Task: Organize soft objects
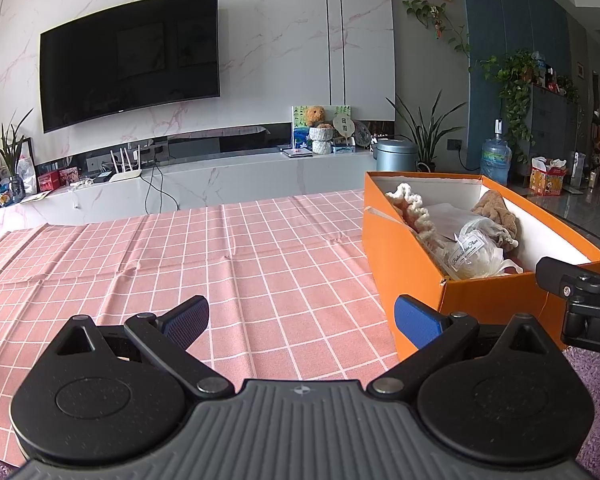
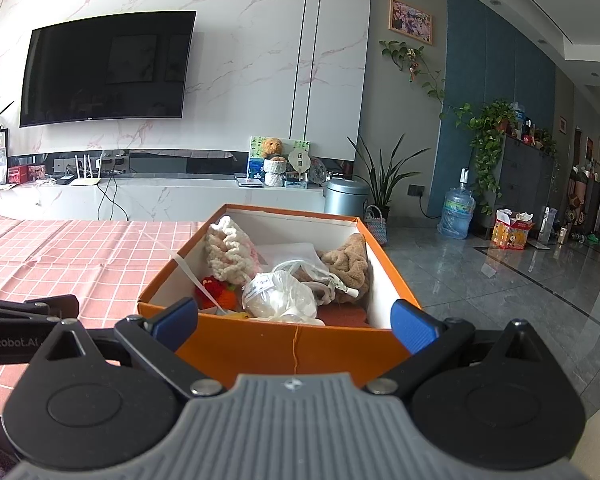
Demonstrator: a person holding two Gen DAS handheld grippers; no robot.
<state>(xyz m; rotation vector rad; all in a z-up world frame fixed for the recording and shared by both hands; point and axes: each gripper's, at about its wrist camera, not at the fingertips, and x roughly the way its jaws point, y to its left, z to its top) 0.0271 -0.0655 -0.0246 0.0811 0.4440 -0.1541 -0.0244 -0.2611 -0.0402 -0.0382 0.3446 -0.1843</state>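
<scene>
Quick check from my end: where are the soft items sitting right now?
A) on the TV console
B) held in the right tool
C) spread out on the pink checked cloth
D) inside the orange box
D: the cream knit piece, the white pouch and the brown plush all lie inside the orange box; both tools are open and hold nothing.

Matt cardboard box (image 2: 284,344), checked cloth (image 1: 180,264)

The left gripper (image 1: 302,320) hung wide open over the pink checked cloth (image 1: 180,264). An orange box (image 1: 412,280) sat on the right, with a brown soft toy (image 1: 496,210) inside.
</scene>
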